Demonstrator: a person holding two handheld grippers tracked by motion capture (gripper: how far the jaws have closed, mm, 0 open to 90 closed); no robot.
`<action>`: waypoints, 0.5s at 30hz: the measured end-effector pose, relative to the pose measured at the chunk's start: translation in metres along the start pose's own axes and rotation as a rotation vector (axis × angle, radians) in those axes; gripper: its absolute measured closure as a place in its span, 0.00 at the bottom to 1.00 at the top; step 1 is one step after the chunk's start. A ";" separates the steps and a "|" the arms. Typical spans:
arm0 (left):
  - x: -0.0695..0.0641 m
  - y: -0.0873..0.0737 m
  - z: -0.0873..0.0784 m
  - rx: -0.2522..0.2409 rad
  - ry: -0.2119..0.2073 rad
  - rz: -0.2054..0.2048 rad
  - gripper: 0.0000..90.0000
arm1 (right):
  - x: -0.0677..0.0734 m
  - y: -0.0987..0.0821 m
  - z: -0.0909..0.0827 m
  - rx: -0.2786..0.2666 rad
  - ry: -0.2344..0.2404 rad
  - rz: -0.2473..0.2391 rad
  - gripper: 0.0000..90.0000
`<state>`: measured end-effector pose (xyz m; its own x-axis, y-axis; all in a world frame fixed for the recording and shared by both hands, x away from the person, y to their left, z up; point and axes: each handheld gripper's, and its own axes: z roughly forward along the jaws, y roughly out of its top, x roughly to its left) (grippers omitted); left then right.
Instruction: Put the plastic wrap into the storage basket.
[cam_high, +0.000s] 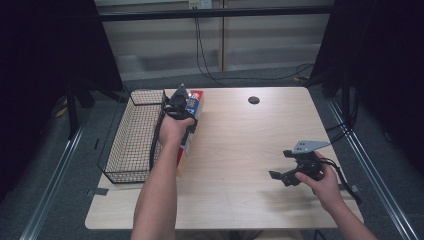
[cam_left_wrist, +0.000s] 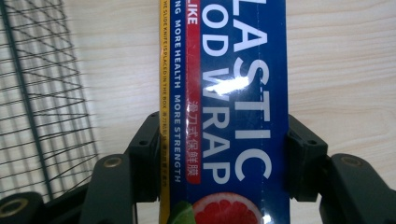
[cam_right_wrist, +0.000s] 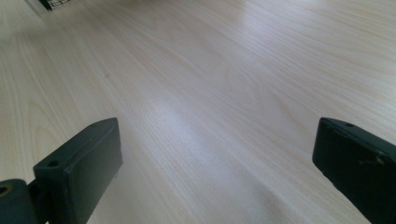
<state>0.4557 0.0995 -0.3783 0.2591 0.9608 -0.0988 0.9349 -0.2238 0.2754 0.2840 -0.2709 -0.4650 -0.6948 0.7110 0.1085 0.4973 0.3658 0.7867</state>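
Observation:
A long blue box of plastic food wrap (cam_left_wrist: 229, 112) with white lettering and a yellow edge sits between the jaws of my left gripper (cam_left_wrist: 224, 158), which is shut on its two long sides. In the high view the box (cam_high: 194, 102) lies along the table just right of the wire basket (cam_high: 131, 145), with my left gripper (cam_high: 176, 106) over its far half. My right gripper (cam_high: 280, 175) rests low over the table's near right part. Its fingers (cam_right_wrist: 79, 168) stand wide apart with bare wood between them.
The black wire basket (cam_left_wrist: 42, 102) stands at the table's left edge, close beside the box. A small black round disc (cam_high: 254, 100) lies at the far middle of the table (cam_high: 240, 140). Cables hang behind the far edge.

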 end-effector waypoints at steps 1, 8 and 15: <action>0.001 0.000 -0.003 -0.002 -0.001 -0.001 0.47 | 0.000 0.000 0.000 0.002 0.004 0.000 0.01; 0.007 0.002 -0.021 -0.011 0.004 -0.013 0.47 | 0.002 0.002 0.001 0.001 0.005 -0.016 0.01; 0.010 0.001 -0.034 -0.013 -0.005 -0.022 0.47 | 0.003 0.002 0.001 0.005 0.007 -0.025 0.01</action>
<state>0.4513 0.1145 -0.3467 0.2393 0.9647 -0.1099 0.9373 -0.2000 0.2853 0.2840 -0.2671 -0.4636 -0.7109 0.6971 0.0930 0.4821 0.3868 0.7861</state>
